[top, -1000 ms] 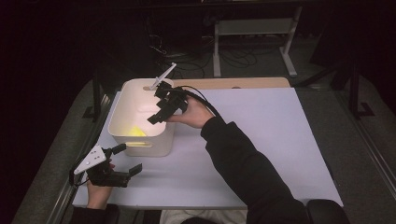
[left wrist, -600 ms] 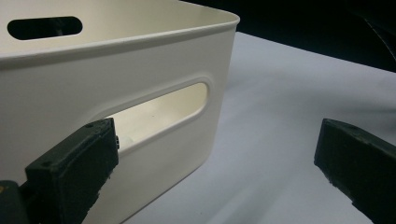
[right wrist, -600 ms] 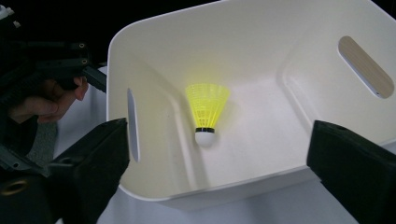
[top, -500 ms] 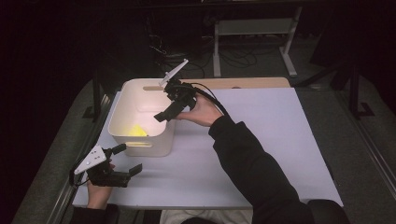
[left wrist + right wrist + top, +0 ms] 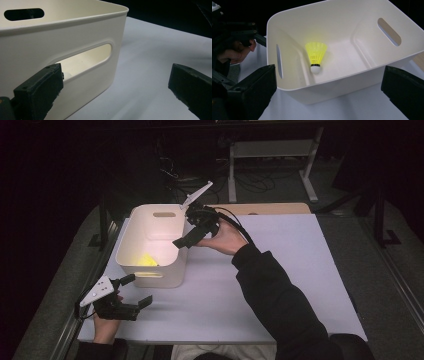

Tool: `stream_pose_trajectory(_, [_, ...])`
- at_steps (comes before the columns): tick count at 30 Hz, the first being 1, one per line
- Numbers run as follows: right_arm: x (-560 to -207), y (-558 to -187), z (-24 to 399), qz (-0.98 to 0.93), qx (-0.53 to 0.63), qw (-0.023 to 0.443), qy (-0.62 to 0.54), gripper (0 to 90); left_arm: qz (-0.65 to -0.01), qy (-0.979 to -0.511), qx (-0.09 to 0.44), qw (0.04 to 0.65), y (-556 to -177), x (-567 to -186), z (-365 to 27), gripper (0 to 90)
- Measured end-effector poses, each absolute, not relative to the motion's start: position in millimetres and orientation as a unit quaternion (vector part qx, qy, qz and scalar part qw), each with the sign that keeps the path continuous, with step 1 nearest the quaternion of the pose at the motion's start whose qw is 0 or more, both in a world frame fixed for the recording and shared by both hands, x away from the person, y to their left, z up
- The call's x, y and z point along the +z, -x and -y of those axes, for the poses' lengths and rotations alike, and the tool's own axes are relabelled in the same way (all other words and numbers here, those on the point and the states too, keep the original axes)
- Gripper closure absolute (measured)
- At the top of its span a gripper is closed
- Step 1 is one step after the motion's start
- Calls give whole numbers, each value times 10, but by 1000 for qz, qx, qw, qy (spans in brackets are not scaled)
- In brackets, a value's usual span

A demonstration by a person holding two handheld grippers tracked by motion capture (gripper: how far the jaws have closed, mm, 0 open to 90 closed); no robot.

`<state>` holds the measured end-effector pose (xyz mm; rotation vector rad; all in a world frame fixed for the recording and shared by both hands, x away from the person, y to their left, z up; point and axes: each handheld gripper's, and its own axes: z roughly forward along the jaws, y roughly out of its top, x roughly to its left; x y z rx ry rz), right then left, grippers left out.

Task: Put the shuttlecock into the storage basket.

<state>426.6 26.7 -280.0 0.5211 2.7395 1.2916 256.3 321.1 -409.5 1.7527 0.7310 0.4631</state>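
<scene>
A yellow shuttlecock (image 5: pixel 315 57) lies inside the white bin (image 5: pixel 131 254), with the right gripper (image 5: pixel 192 226) released at its rim and the left gripper (image 5: pixel 131 291) released beside its near wall.

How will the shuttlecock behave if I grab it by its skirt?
The shuttlecock is probably very light; its yellow mesh skirt looks thin, so it may flex or crush under hard jaws. Lying tilted in the bin on a rounded white cork, it would likely roll in an arc if nudged.
</scene>
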Motion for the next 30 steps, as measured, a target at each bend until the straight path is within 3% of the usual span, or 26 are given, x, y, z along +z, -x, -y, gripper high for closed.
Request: stream_pose_trajectory(30, [-2819,-4209,127,-883,427,44,-190,0,-311,-745,197,557,-2564,-4097,-3211,0])
